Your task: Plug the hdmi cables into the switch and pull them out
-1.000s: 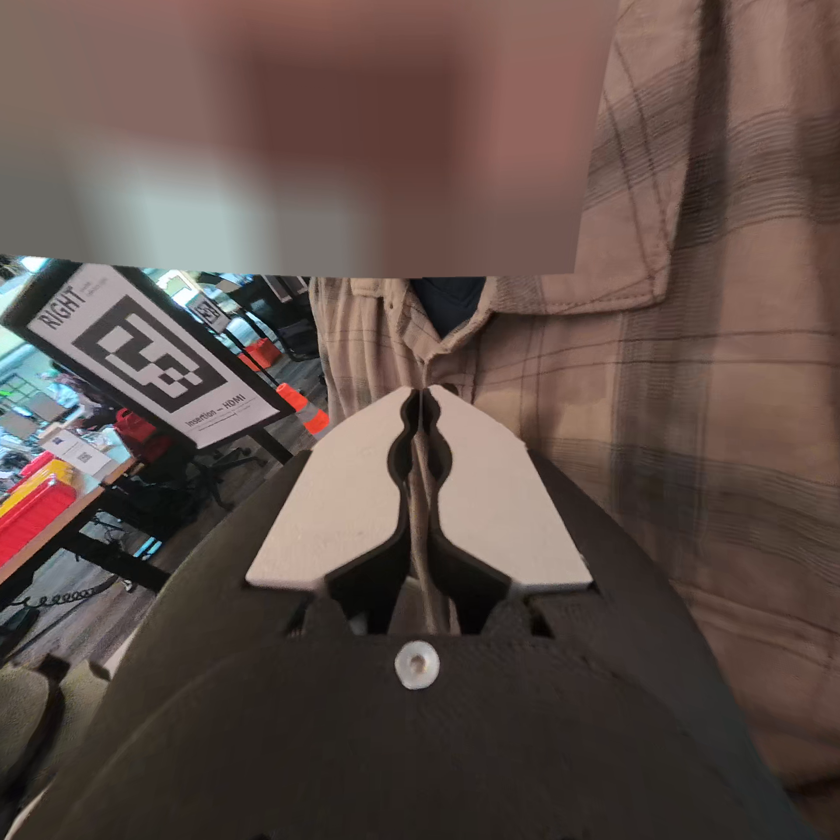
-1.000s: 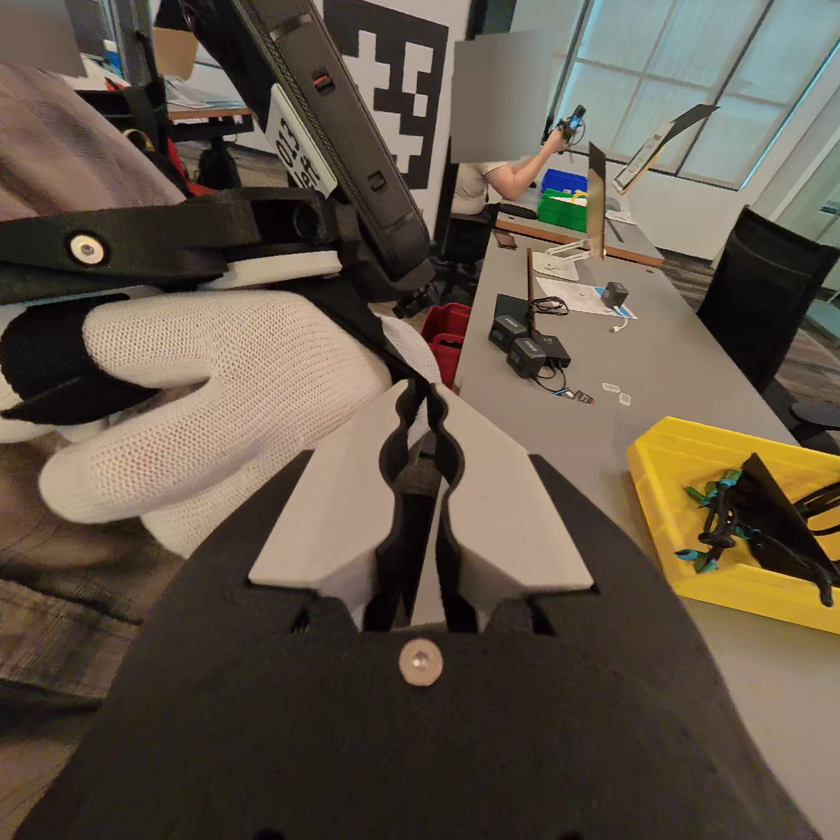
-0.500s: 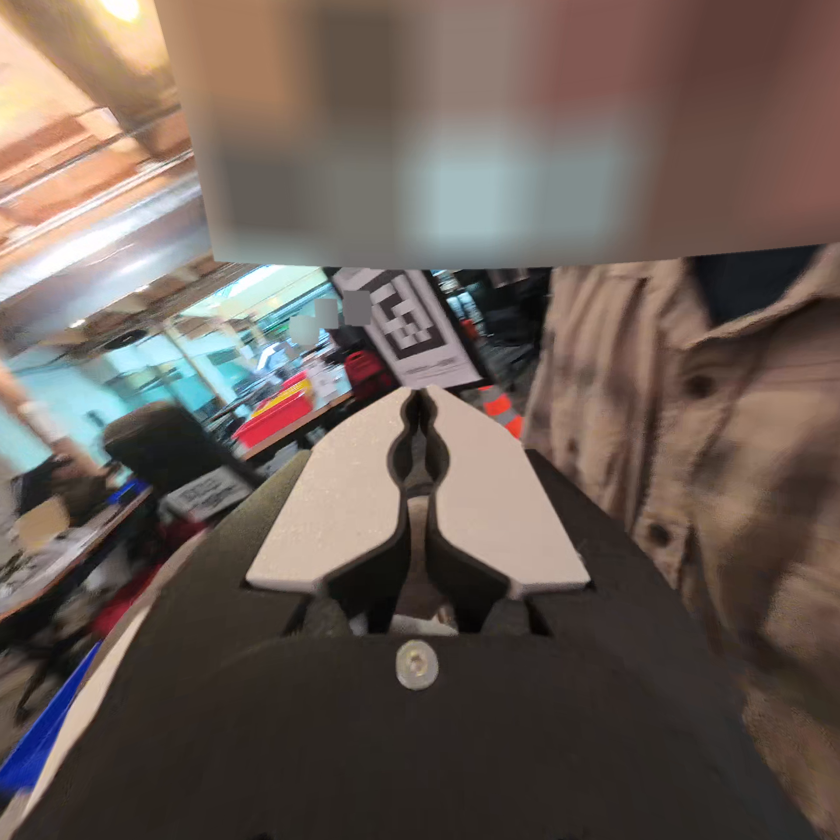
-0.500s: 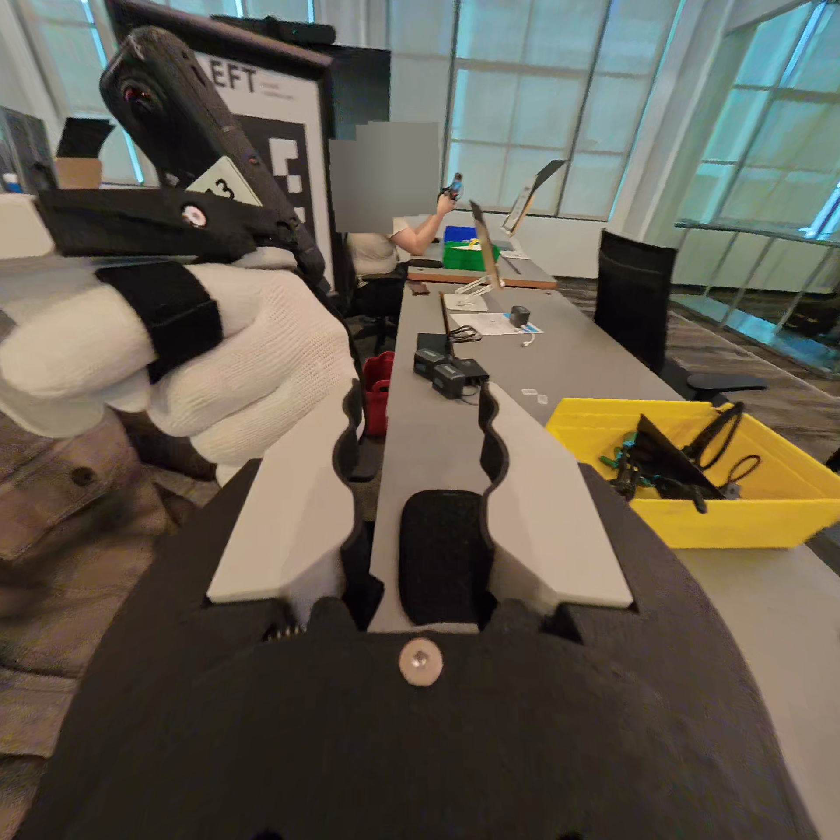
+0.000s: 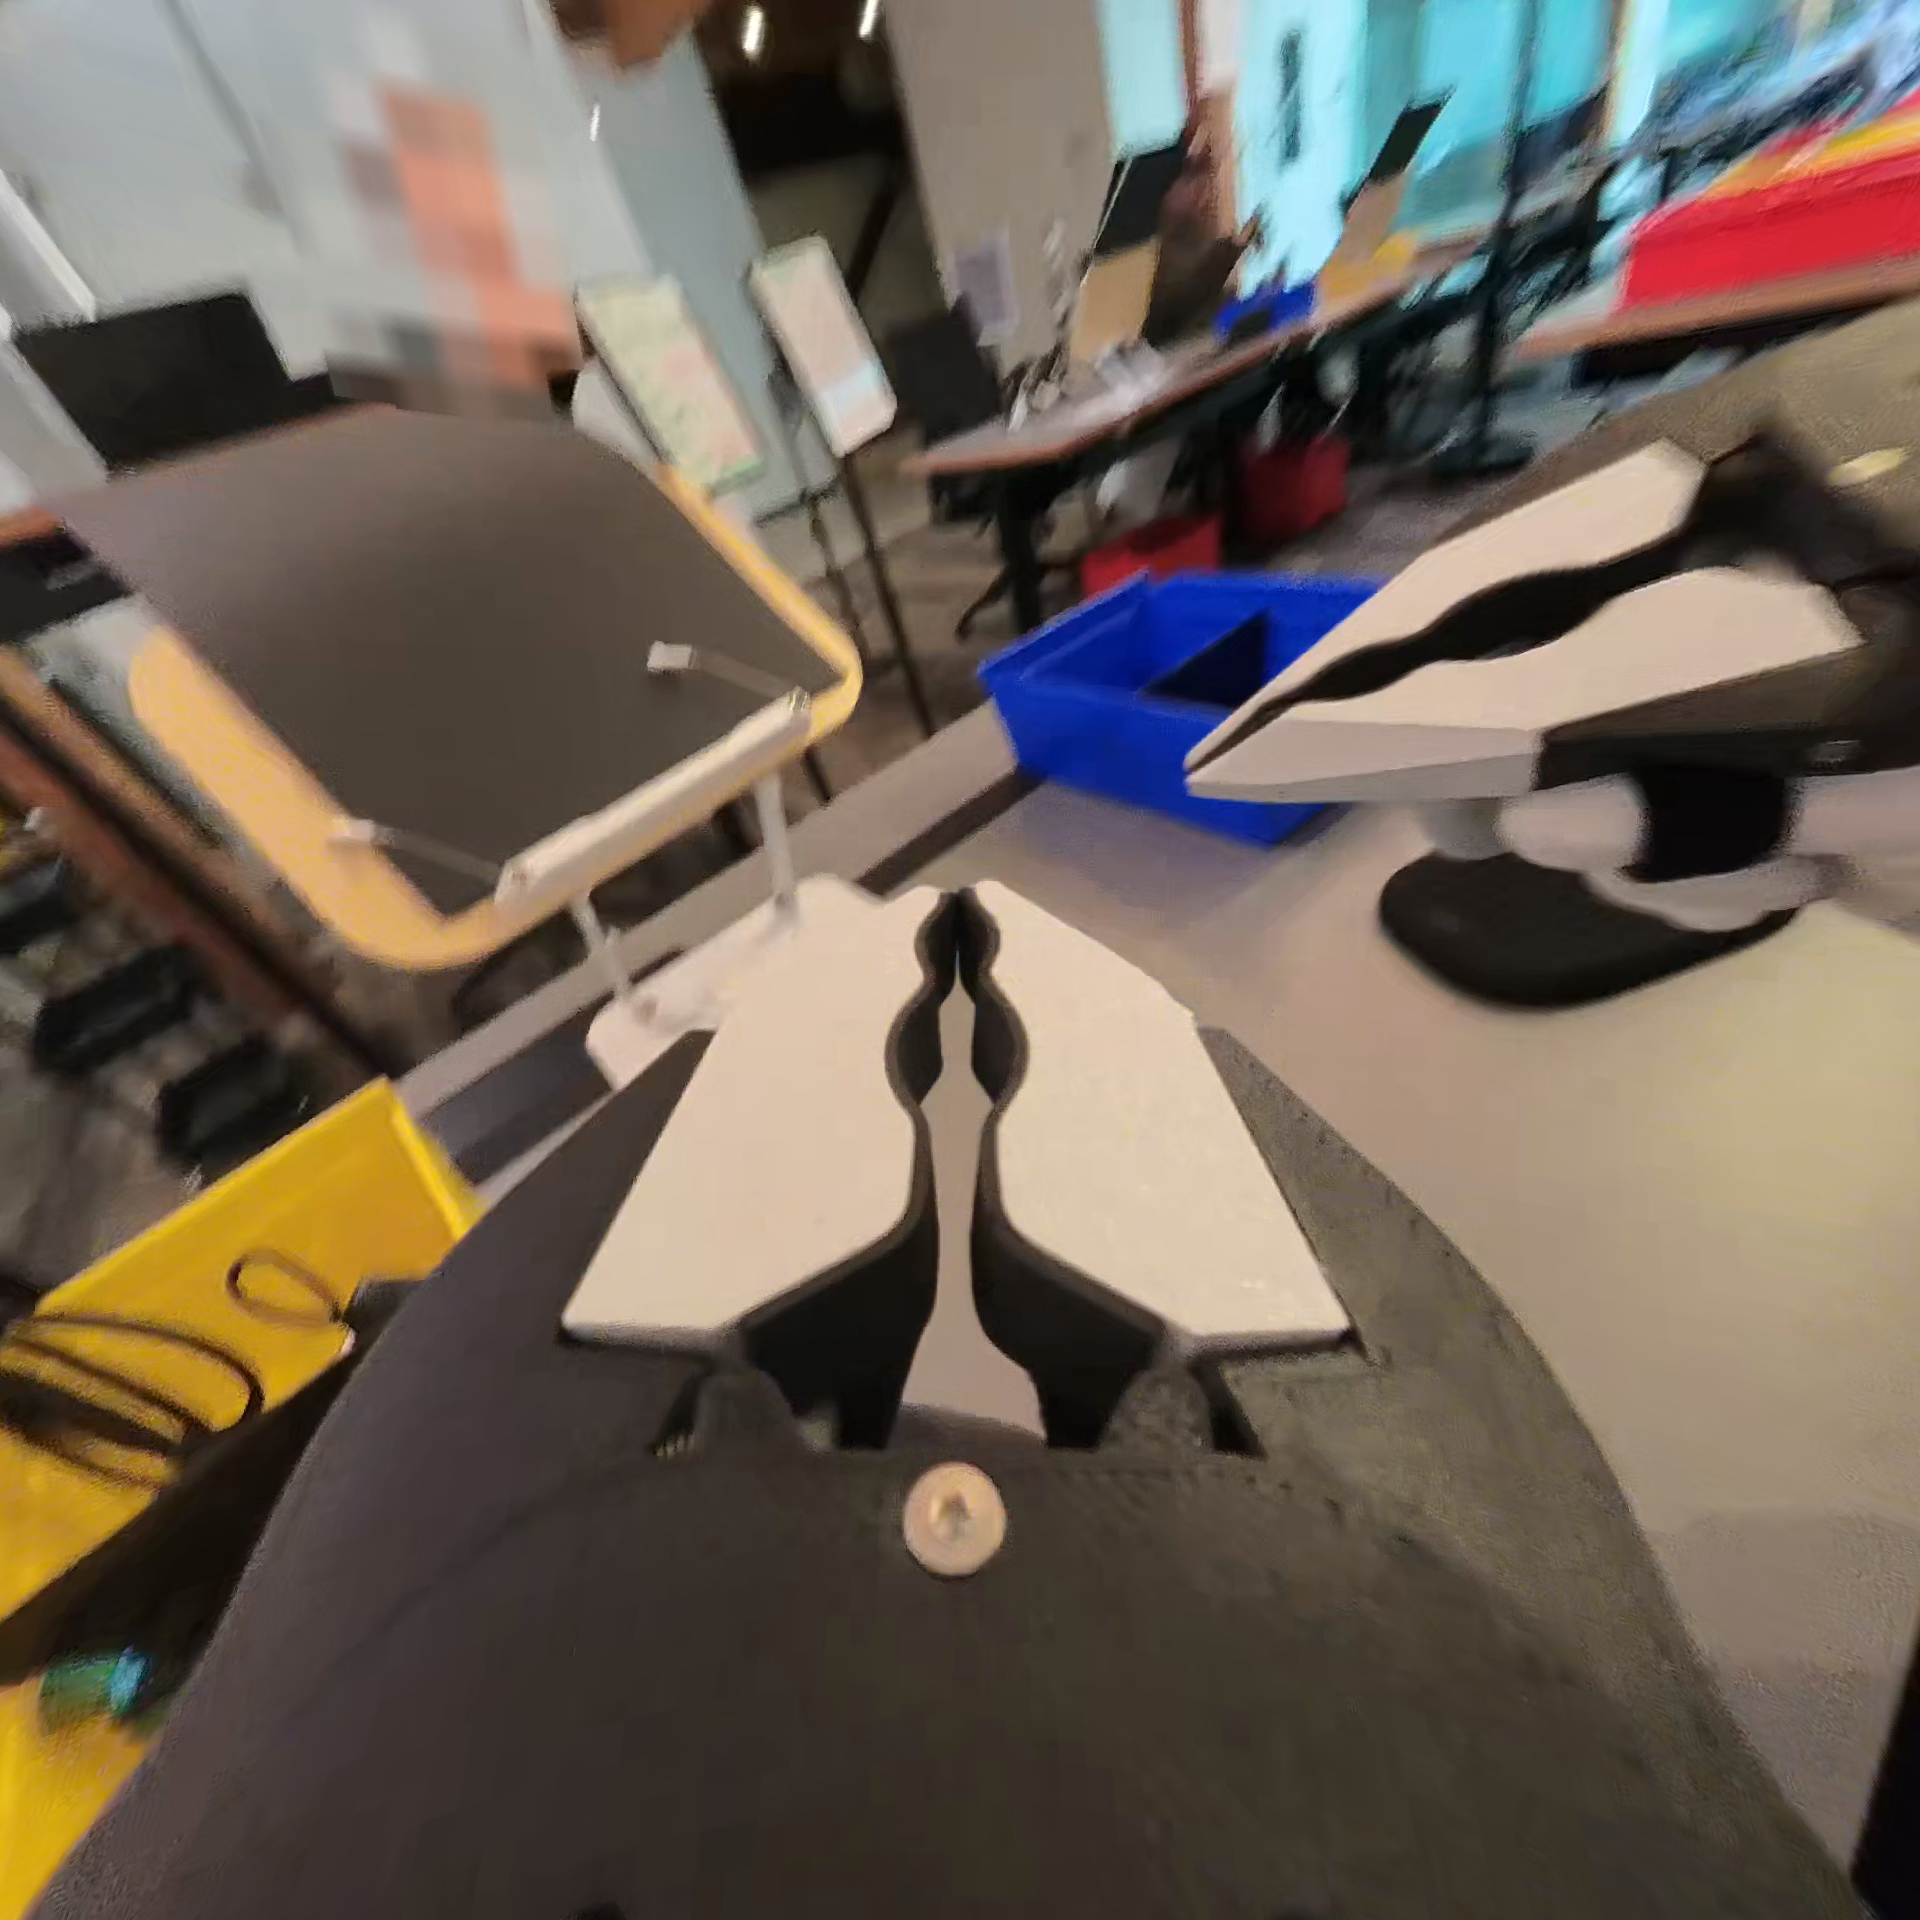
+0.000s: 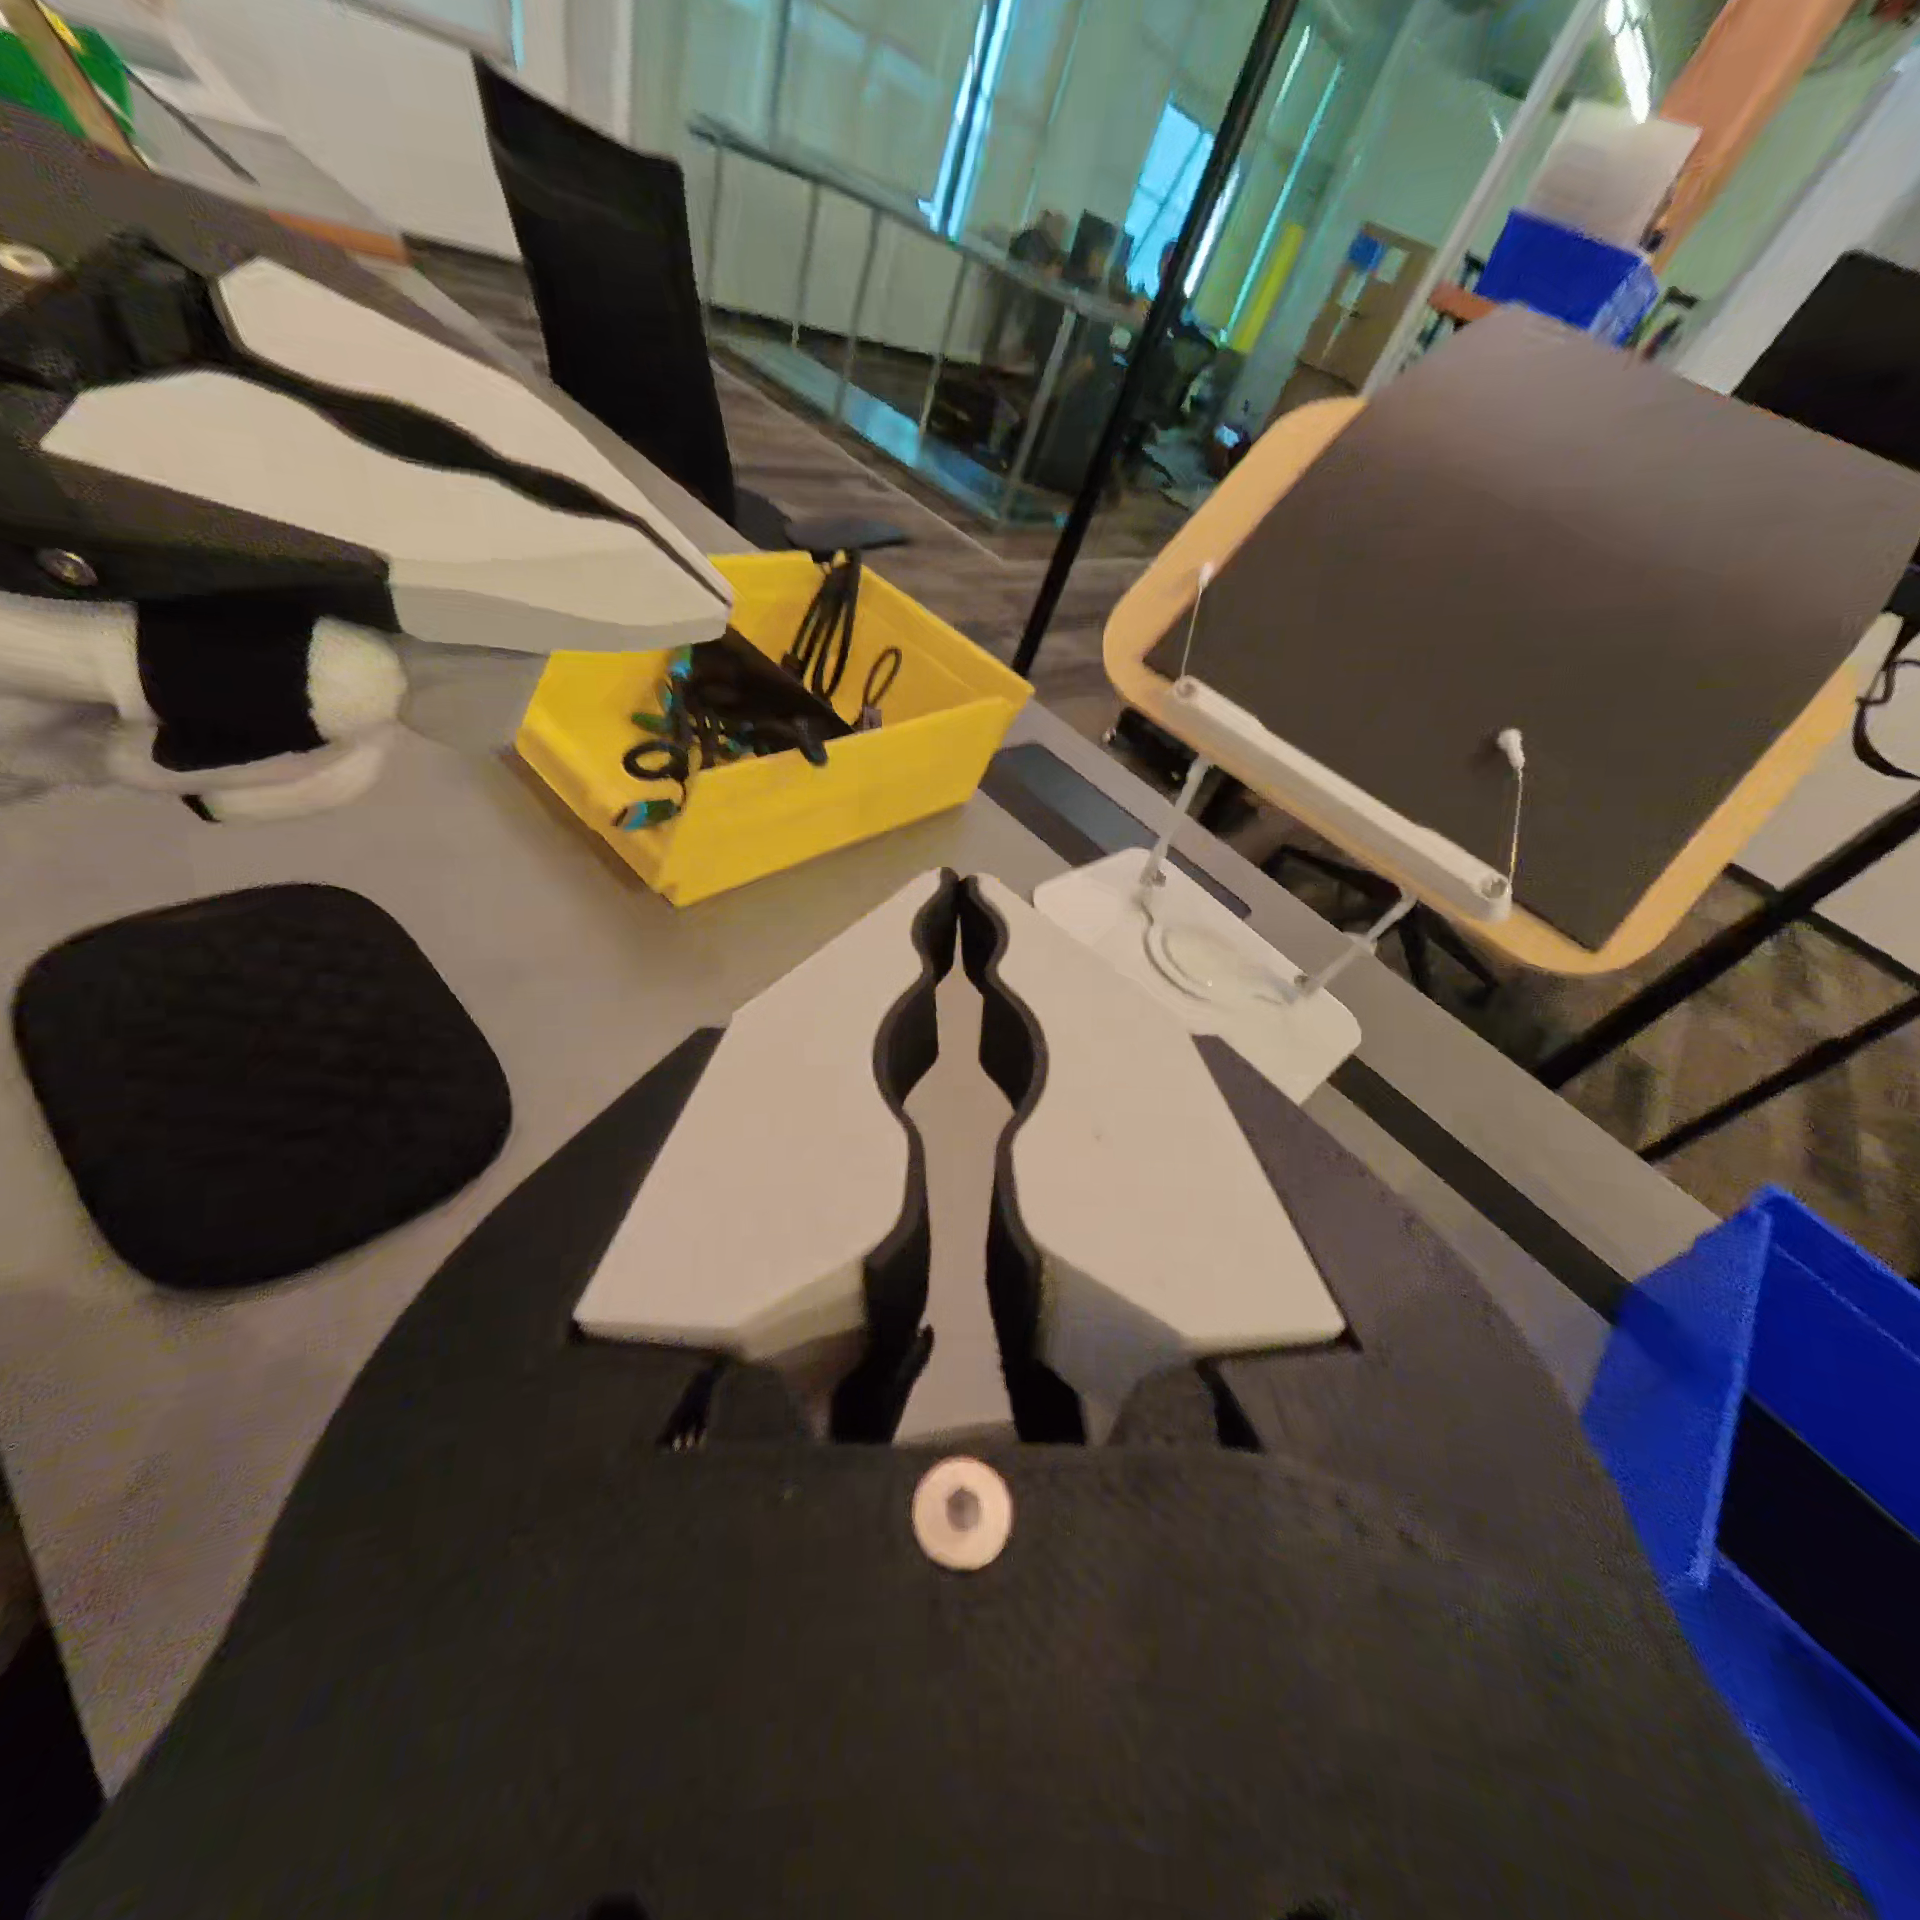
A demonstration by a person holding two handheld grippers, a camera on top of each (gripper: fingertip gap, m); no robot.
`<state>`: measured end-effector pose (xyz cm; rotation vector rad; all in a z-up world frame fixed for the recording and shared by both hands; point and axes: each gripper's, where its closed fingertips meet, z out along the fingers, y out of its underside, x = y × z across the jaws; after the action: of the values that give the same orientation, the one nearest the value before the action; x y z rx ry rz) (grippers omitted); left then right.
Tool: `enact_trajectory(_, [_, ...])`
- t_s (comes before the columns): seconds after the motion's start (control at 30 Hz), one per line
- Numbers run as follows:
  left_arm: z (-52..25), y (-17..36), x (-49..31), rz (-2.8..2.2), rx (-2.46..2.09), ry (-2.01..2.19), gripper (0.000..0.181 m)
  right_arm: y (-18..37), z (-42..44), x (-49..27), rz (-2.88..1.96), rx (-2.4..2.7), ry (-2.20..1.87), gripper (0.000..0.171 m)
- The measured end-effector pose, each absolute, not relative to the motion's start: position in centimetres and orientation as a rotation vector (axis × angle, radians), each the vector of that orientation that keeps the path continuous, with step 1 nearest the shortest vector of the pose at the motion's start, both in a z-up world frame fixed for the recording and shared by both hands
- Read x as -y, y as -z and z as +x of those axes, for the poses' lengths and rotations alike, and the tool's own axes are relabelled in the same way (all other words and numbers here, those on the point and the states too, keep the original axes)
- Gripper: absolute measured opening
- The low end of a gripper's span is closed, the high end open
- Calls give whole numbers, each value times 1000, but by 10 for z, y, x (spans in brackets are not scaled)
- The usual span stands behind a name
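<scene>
**Grippers closed, cables in the bin**

We hold the left gripper (image 5: 958,914) and right gripper (image 6: 958,894) pinched closed, empty. The cables (image 6: 748,707) lie in the yellow bin (image 6: 831,790) (beyond the black pad (image 6: 249,1081)), just under the left gripper's tip.

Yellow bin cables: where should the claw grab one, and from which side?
Likely the black cable bundle leaning on the far wall of the yellow bin, from above with the left claw: walls block side entry, and it stands clear of the tangle.
</scene>
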<state>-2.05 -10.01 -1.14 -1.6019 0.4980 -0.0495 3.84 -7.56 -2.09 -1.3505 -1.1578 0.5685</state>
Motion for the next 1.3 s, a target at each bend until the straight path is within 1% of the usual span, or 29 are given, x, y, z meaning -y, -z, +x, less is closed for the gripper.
enact_trajectory(0.03, [-25,27,92,-1670,-489,16,1,34,35,70,-1386,1175,-522,11])
enact_trajectory(0.07, [-29,39,85,-1708,-462,-9,5,47,33,64,-1427,1182,-483,20])
enact_trajectory(0.13, [-36,59,76,-1768,-427,-55,5,73,27,54,-1484,1199,-416,22])
enact_trajectory(0.2, [-40,82,69,-1867,-423,-91,13,100,23,46,-1541,1214,-364,23])
enact_trajectory(0.3, [-47,105,62,-1936,-424,-153,14,131,16,41,-1595,1240,-332,27])
enact_trajectory(0.33, [-49,109,61,-1941,-419,-162,13,136,14,42,-1596,1250,-323,26])
enact_trajectory(0.4, [-50,117,59,-1962,-427,-162,11,139,10,45,-1586,1266,-316,25])
enact_trajectory(0.5, [-53,116,58,-1942,-450,-237,9,131,6,50,-1563,1262,-335,26])
enact_trajectory(0.6, [-52,116,57,-1938,-442,-217,7,125,7,50,-1551,1242,-346,28])
enact_trajectory(0.67, [-52,117,57,-1939,-440,-206,10,125,8,48,-1556,1231,-340,30])
enact_trajectory(0.77, [-49,118,57,-1939,-442,-194,21,128,10,44,-1567,1217,-320,35])
enact_trajectory(0.87, [-45,122,57,-1938,-455,-197,24,129,10,43,-1565,1216,-306,33])
enact_trajectory(0.9, [-43,123,57,-1932,-458,-198,22,128,10,43,-1560,1214,-305,31])
enact_trajectory(0.97, [-38,121,58,-1888,-491,-193,0,127,10,46,-1539,1229,-306,21])
enact_trajectory(1.07, [-32,121,60,-1870,-539,-194,0,123,9,48,-1510,1238,-299,7])
enact_trajectory(1.1, [-30,120,60,-1862,-537,-179,6,123,9,47,-1509,1238,-296,2])
enact_trajectory(1.17, [-29,119,60,-1860,-522,-148,18,121,10,46,-1501,1220,-301,0])
enact_trajectory(1.23, [-28,116,60,-1836,-518,-122,30,122,11,43,-1510,1203,-314,18])
enact_trajectory(1.3, [-27,118,60,-1857,-555,-110,42,125,14,39,-1520,1197,-316,23])
